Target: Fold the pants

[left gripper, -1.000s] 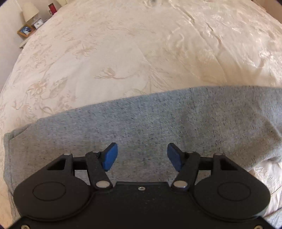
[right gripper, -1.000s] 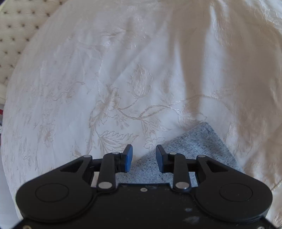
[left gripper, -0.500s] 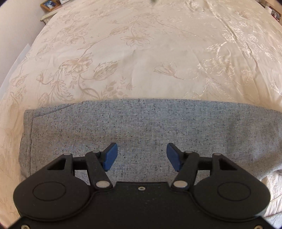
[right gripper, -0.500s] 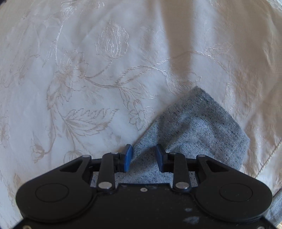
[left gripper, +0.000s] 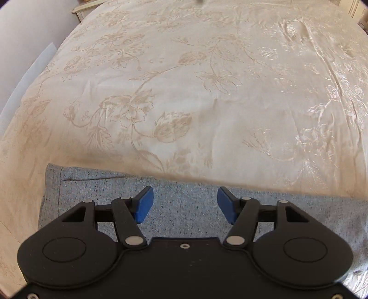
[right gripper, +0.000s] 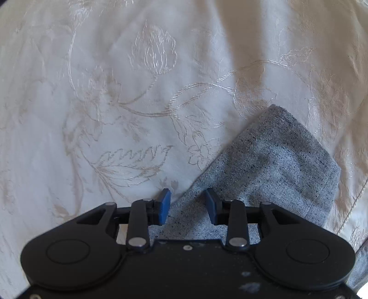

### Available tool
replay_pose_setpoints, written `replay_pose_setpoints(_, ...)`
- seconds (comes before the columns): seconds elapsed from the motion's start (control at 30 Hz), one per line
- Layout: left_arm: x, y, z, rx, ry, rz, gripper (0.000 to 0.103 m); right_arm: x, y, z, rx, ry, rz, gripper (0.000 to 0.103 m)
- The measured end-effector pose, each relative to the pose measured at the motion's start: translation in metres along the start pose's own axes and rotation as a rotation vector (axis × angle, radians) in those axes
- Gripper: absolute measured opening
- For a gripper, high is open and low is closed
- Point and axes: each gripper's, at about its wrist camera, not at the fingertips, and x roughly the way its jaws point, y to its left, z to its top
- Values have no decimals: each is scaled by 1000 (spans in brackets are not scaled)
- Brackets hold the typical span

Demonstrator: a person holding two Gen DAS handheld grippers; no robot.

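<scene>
While the grey speckled pants (left gripper: 184,207) lie flat across the near part of the bed, the left claw (left gripper: 184,204) hangs over them with its blue pads (left gripper: 143,204) well apart and nothing between them. In the left wrist view the cloth runs as a broad band from a stitched hem at the left to the right edge of the picture, its far edge straight against the cream bedspread (left gripper: 184,92), which is woven with a pale floral pattern. A bit of pale furniture (left gripper: 86,7) shows at the top left corner, past the bed.

In the right wrist view, the right claw (right gripper: 187,204) points down at another part of the pants (right gripper: 276,161), where a squared end of the cloth reaches up and to the right over the bedspread (right gripper: 115,92). Its jaws are opening. The slanted edge of the cloth passes between the pads (right gripper: 164,205); the left one sits at that edge, over the bedspread, and the right one is over the grey cloth. Neither pad presses on it, and the fabric lies slack beneath them.
</scene>
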Motion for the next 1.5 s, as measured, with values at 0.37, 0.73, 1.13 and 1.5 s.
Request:
replay_pose_setpoints(0.37,24,36,23,-102,85,-44,66,-94,-66,-78,-225,-235,207,2)
replay_pose_setpoints(0.73,63,52,26,-156,243,-48,66,-122,-184,-186,-81,-214,281,2)
replay_pose_setpoints(1.13,101,62,40,-320,391,-65,39,-119,-197,-206,-46,-231,314,2)
replay_pose_setpoints(1.5,-101,141,-44,-307,-63,-327,23,-209,-156,-171,-212,-453,481,2)
